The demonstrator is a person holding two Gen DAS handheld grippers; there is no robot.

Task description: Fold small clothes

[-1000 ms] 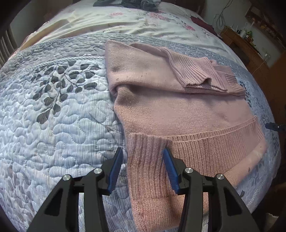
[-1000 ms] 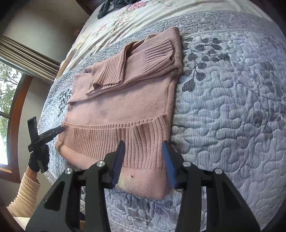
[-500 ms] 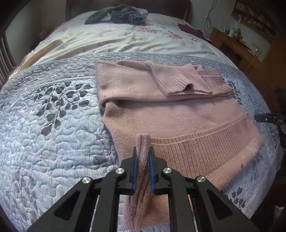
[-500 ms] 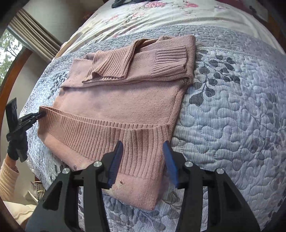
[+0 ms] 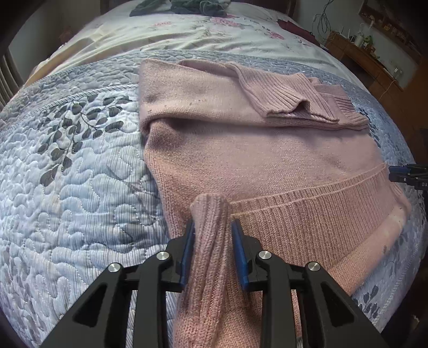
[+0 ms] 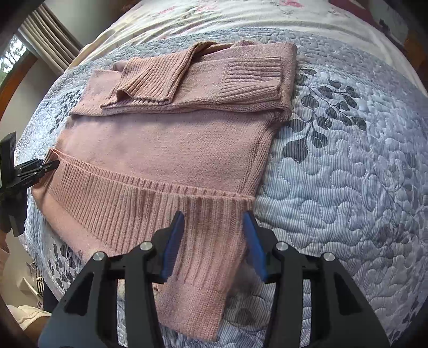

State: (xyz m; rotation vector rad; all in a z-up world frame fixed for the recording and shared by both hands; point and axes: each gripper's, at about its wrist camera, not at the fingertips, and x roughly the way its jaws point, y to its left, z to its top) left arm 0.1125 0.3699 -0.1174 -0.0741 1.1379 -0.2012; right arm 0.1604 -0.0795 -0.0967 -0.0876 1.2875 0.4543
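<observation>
The pink sweater (image 5: 262,160) lies flat on the quilted blue-grey bedspread (image 5: 80,187), sleeves folded across its chest; its near hem runs out of view under both tools. The left gripper (image 5: 211,241) pinches a bunched ridge of the ribbed hem corner between narrowed blue pads. The right gripper (image 6: 214,235) stands wide, straddling the opposite hem corner, pads apart from the knit. Beyond, a floral sheet (image 5: 187,29) carries a dark clothing heap (image 5: 184,5), cut off at the frame's top.

Left tool (image 5: 211,238) pinched closed, right tool (image 6: 214,230) spread wide
</observation>
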